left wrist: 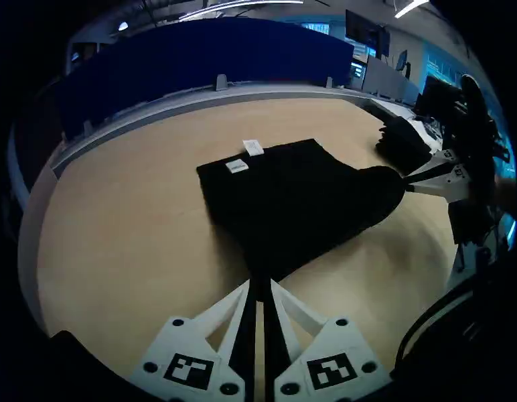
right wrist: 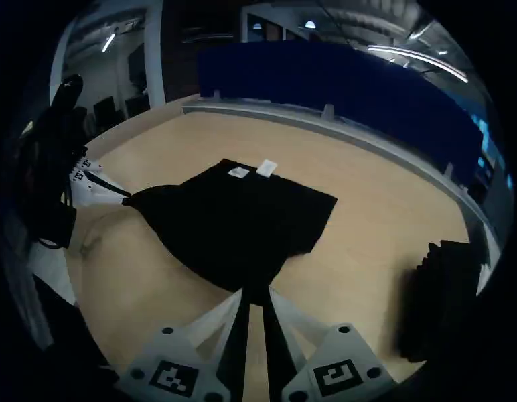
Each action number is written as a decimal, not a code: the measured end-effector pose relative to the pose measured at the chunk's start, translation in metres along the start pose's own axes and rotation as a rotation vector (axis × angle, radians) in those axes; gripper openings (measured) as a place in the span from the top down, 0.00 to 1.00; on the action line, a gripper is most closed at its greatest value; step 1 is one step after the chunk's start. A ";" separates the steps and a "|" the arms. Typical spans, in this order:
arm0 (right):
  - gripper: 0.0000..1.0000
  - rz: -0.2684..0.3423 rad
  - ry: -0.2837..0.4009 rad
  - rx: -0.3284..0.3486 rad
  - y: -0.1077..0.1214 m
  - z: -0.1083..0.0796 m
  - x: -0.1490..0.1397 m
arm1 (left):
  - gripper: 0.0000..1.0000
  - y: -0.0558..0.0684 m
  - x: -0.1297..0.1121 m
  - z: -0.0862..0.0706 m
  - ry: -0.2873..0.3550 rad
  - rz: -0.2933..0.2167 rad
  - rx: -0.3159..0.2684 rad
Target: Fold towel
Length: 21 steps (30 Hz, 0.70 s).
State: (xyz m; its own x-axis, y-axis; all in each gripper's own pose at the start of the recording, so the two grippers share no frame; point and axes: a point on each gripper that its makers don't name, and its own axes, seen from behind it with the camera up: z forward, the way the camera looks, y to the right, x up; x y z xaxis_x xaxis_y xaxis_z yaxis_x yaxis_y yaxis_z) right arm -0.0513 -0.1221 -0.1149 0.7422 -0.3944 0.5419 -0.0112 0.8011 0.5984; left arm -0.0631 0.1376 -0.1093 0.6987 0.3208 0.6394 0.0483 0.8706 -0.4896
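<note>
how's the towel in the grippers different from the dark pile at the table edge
The towel is spread wide across the table; the pile sits stacked compactly. The towel is pinched by the left gripper and right gripper; the pile is untouched. Both look black.

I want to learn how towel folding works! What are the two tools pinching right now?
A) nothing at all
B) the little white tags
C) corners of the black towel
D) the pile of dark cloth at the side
C: the left tool and the right tool each have their fingers closed on a corner of the black towel, which narrows to a point there.
</note>
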 end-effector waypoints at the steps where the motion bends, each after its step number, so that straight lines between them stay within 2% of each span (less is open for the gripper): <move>1: 0.87 -0.005 0.000 0.002 -0.001 -0.004 0.002 | 0.94 0.000 0.003 -0.005 0.006 -0.003 0.001; 5: 0.87 -0.020 -0.007 0.009 -0.007 -0.022 0.008 | 0.94 0.003 0.014 -0.023 0.024 -0.019 0.001; 14: 0.87 -0.032 -0.032 0.022 -0.016 -0.057 0.014 | 0.94 0.018 0.028 -0.063 0.042 -0.037 -0.019; 21: 0.88 -0.055 -0.051 0.020 -0.015 -0.065 0.012 | 0.94 0.029 0.023 -0.074 0.032 -0.042 -0.033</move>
State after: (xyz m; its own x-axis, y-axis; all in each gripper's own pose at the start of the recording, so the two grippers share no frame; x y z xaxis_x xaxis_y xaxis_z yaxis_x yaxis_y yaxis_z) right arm 0.0010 -0.1099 -0.1557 0.7066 -0.4604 0.5374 0.0149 0.7689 0.6392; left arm 0.0073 0.1420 -0.1528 0.7181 0.2715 0.6408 0.1011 0.8703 -0.4820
